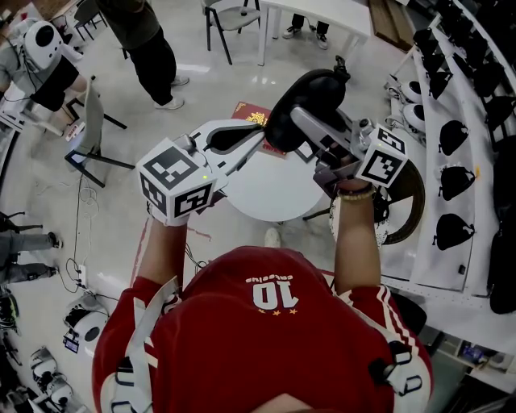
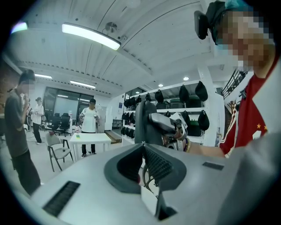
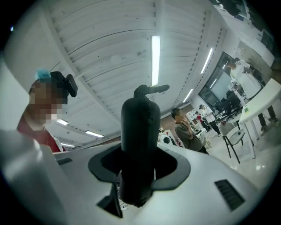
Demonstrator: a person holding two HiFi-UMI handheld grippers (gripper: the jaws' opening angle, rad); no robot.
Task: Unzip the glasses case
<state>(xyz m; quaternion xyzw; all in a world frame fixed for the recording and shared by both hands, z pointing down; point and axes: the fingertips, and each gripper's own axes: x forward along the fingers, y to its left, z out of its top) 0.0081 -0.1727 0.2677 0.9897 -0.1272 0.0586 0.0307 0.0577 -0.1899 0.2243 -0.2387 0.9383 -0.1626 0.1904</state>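
near: left gripper [image 1: 260, 135] and right gripper [image 1: 305, 119] held side by side over a round white table [image 1: 270, 193]. right jaws clamped on the black glasses case [image 1: 305, 95], which stands on end in the air above the table's far edge. left jaws together, tips at the case's left side; cannot tell whether a zip tab is pinched. red booklet [image 1: 251, 113] on the far rim, under the case. right: brown ring-shaped seat [image 1: 417, 202] just beside the table, then white shelves [image 1: 439, 121] of black bags. left: open floor, a folding chair [image 1: 93, 121]. far: a standing person [image 1: 149, 40], a white table [image 1: 322, 14].
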